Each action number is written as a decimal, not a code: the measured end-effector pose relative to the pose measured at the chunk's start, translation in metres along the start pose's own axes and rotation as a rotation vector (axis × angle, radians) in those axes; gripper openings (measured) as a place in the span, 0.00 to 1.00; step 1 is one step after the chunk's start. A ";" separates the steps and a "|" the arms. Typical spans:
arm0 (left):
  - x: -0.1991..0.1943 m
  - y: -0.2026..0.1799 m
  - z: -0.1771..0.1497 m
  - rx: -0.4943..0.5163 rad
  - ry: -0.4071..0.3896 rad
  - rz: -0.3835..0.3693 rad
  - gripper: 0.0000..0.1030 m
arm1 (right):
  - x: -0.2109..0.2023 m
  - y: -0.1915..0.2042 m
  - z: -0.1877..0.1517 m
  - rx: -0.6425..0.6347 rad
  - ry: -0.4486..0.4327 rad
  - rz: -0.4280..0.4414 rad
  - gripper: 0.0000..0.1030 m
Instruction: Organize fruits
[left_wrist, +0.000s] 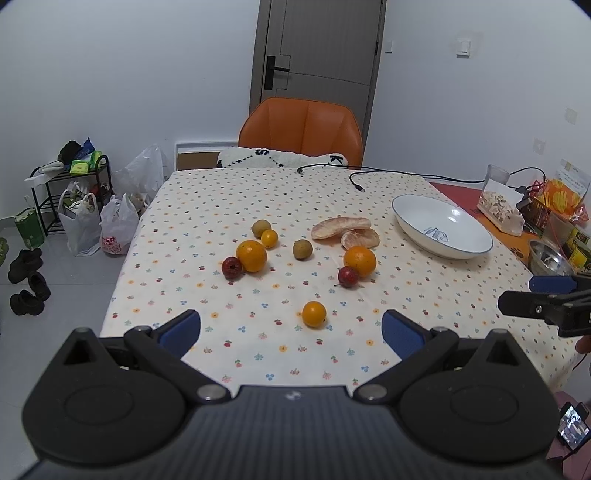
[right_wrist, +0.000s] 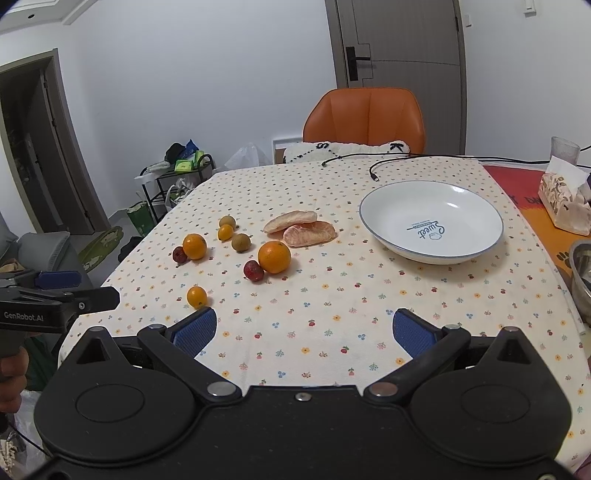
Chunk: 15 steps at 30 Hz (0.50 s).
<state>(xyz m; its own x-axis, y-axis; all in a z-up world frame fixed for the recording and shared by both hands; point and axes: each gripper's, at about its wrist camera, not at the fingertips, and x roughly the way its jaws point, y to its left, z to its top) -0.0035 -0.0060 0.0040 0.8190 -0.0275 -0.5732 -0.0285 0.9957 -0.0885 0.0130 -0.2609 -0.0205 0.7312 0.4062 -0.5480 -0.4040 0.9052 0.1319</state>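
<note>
While both tongs (left_wrist: 291, 328) (right_wrist: 305, 328) gape, fruits (left_wrist: 251, 255) lie beside empty plate (right_wrist: 480, 243).

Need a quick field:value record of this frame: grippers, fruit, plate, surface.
left gripper: open, empty, above near table edge
right gripper: open, empty
plate: white, blue rim, empty, right of the fruit
oranges: two, and
small orange fruits: two, nearest
red fruits: two
brown-green fruits: two
peeled segments: two, touching
tablecloth: floral print
</note>
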 end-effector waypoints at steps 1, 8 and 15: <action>0.000 0.000 0.000 -0.003 -0.003 -0.005 1.00 | 0.000 -0.001 0.000 -0.001 0.000 -0.002 1.00; 0.008 0.007 -0.005 -0.026 -0.019 -0.014 1.00 | 0.006 -0.002 -0.002 0.005 0.001 -0.004 1.00; 0.026 0.009 -0.009 -0.031 -0.018 -0.017 0.98 | 0.024 -0.005 -0.006 0.021 0.019 0.029 1.00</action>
<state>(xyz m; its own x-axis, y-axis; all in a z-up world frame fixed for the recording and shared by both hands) 0.0126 0.0013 -0.0190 0.8299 -0.0421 -0.5564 -0.0322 0.9919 -0.1231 0.0296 -0.2558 -0.0393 0.7088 0.4304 -0.5589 -0.4135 0.8954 0.1651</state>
